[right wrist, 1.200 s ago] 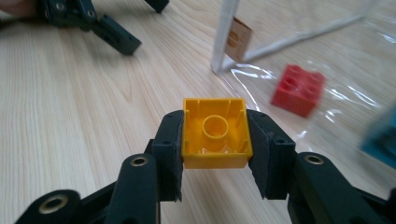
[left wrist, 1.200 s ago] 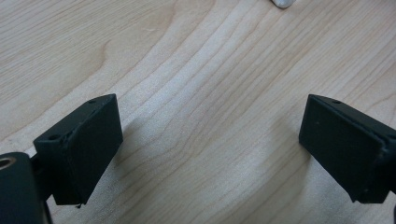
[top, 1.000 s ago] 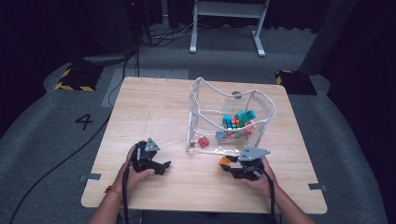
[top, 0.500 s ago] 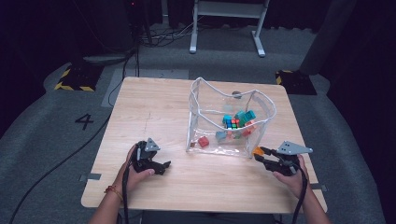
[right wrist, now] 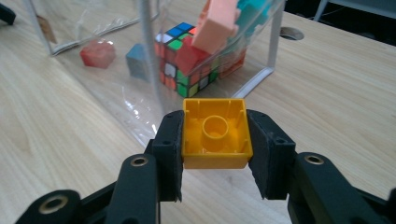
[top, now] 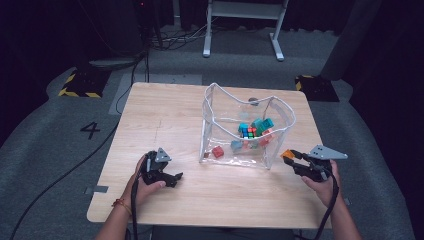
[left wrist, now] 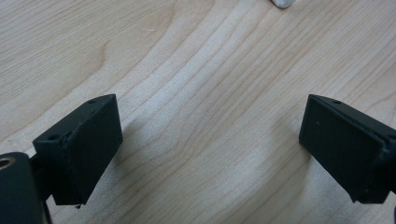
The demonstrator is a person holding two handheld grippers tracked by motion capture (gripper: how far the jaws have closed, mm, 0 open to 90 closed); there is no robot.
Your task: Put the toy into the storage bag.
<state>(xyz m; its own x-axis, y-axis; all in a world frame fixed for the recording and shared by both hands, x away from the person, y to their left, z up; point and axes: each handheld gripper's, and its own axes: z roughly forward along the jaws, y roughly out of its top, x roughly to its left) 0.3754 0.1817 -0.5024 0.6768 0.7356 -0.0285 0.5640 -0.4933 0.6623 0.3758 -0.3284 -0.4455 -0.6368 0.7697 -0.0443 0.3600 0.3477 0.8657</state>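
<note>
Yellow brick (right wrist: 215,134) sits clamped in our right gripper (right wrist: 215,149), just beside the clear bag's (top: 220,125) right wall. We judge loading underway; next, lift it over the rim. Our left gripper (left wrist: 210,140) rests open, empty, on the table (top: 165,115).

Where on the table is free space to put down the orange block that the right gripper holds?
Bare wood lies between the left gripper and the right gripper, in front of the clear bag. The table's whole left half behind the left gripper is free too. The bag itself is crowded with blocks and a puzzle cube.
</note>
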